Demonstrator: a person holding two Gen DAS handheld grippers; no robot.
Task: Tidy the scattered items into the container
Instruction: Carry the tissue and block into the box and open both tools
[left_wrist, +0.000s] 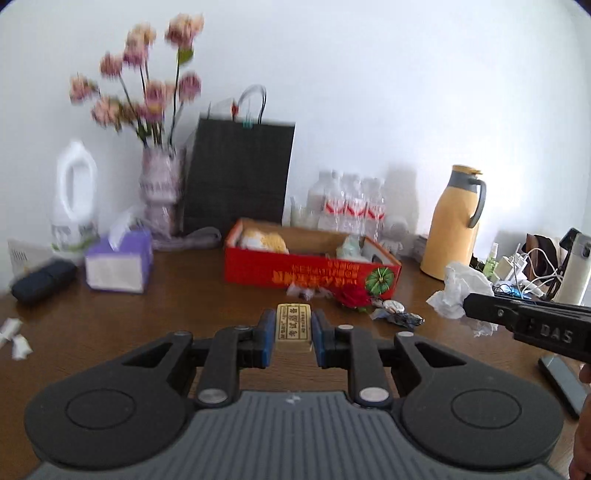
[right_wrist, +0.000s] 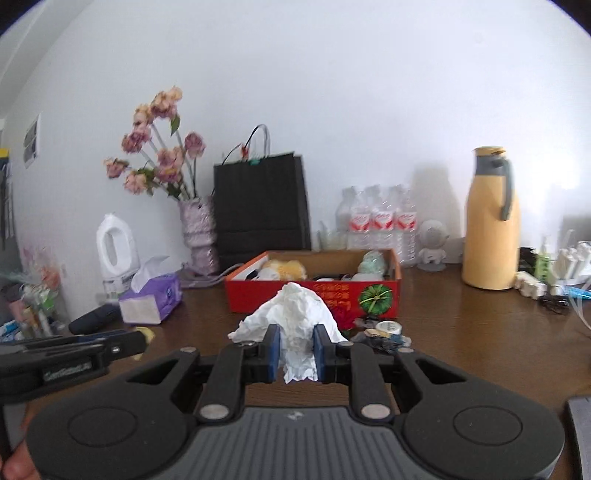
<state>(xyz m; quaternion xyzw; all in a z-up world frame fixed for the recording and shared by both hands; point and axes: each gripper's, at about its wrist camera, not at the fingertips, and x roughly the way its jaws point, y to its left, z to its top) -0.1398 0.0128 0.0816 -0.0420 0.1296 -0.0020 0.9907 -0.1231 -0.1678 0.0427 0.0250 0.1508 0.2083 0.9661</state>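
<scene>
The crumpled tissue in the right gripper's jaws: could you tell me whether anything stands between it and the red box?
Nothing visible blocks it. The crumpled tissue is held above the table; the red box lies straight ahead, open-topped. Small scattered items lie low before its right front corner, below the path.

Crumpled paper tissue (right_wrist: 295, 314), glossy wooden table (left_wrist: 184, 317), printed cardboard box (left_wrist: 310, 273).

Black gripper (left_wrist: 293, 338), seemingly blue-padded
</scene>
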